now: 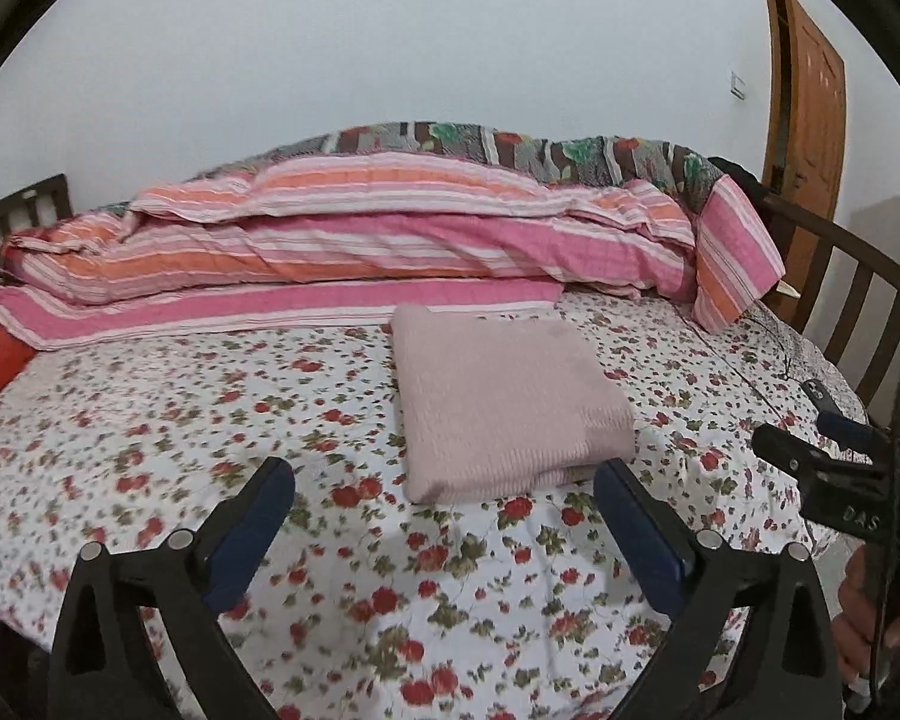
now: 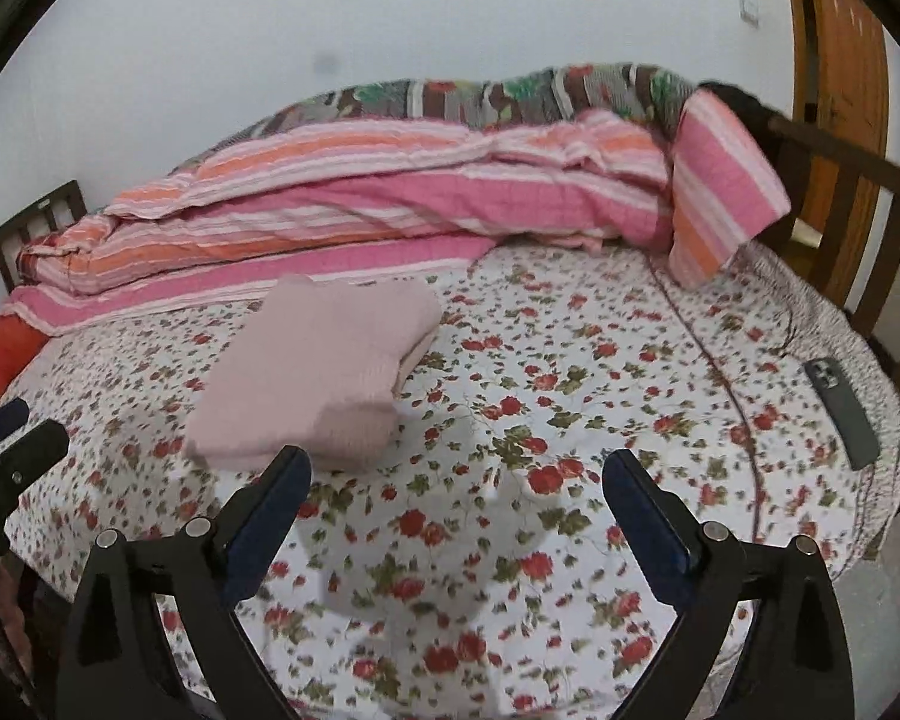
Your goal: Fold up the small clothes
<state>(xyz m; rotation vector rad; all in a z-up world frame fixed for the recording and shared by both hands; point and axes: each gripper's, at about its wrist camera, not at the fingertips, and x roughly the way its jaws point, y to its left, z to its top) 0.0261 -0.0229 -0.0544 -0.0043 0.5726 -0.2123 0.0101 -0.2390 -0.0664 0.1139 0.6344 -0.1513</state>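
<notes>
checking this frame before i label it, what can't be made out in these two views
- What kind of garment the folded pink garment is: folded shut in both views.
- The far side of the striped quilt: hidden by its own bulk.
- The phone: face down in the right wrist view; in the left wrist view the right gripper covers part of it.
- Bed edge nearest the cameras: behind the left gripper.

open floral bed [image 2: 570, 360] in front and right of folded pink garment [image 2: 312, 366]; blocked behind by heaped striped quilt [image 2: 360, 210], right by wooden rail [image 2: 858, 192], with phone [image 2: 843, 411] near that edge.
</notes>
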